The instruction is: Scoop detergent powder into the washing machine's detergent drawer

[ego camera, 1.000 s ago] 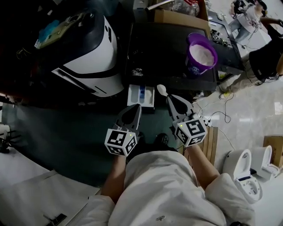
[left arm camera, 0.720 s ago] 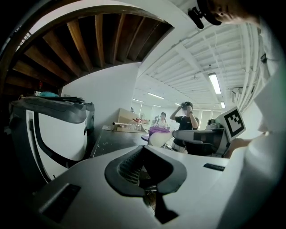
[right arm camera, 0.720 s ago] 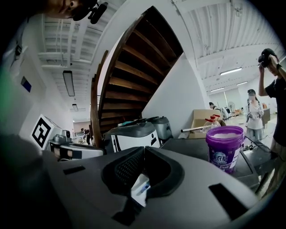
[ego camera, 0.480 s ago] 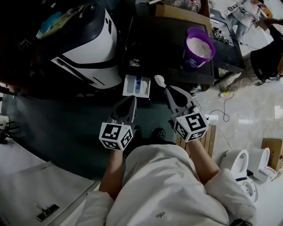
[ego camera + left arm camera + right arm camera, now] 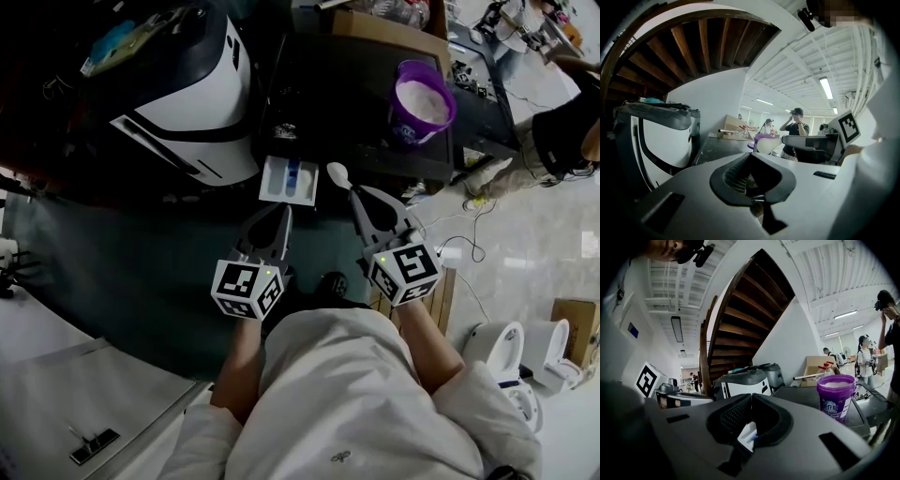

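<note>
Head view steeply down, 2 gripper views low, level, all sharing purple tub (image 5: pixel 410 127)

Cardboard box (image 5: pixel 384 33): we see it at the far edge of the dark top (image 5: pixel 347 103).
Plastic bottle (image 5: pixel 824 372): we find it clear, red-capped, lying by the box.
Cables (image 5: pixel 464 246): we see them looping loose over the pale floor (image 5: pixel 534 234), near the dark top's right corner.
Slatted wooden board (image 5: pixel 448 291): we see it flat on the floor, just beside the cables.
White fixtures (image 5: pixel 502 352): we count two, side by side, at the floor's lower right corner.
Staircase (image 5: pixel 740 310): we see its wooden underside curving overhead.
Person in a dark cap (image 5: pixel 797 124): we see them standing, hands raised to the head.
Ceiling light (image 5: pixel 826 87): we see one long strip, lit.
</note>
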